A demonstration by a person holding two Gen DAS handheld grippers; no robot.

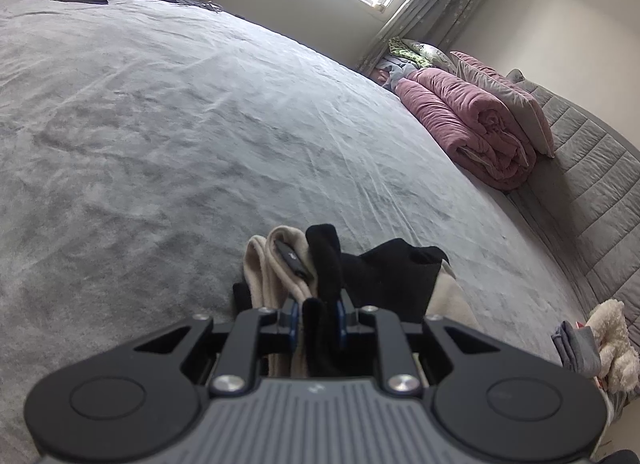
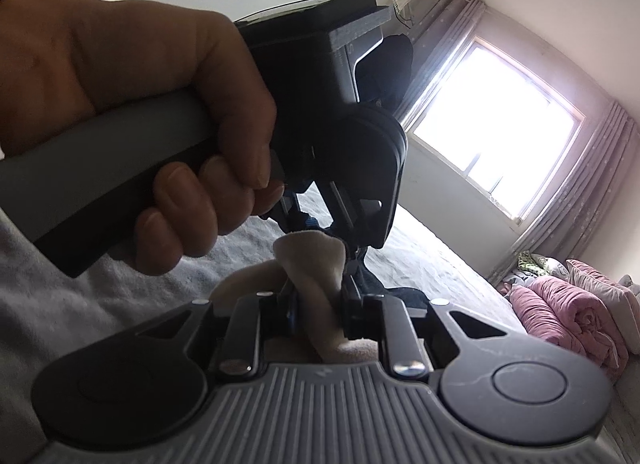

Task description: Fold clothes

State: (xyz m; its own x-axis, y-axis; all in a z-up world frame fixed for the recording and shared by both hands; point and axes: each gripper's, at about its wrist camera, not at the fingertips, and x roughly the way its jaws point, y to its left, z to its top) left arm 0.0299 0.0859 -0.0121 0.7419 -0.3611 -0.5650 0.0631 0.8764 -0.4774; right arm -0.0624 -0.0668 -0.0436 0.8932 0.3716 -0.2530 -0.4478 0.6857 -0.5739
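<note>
Grey bed; black garment partly hidden behind left hand-held gripper.

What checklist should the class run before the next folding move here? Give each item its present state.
1. Left gripper clamps the black fabric: ok.
2. Right gripper clamps the beige fabric: ok.
3. Grey bedspread ahead offers bare laying space: ok.
4. Pink quilt lies well away from the work: ok.
5. Garment edges aligned: cannot tell, bunched.
6. Person's hand grips the other handle firmly: ok.
</note>
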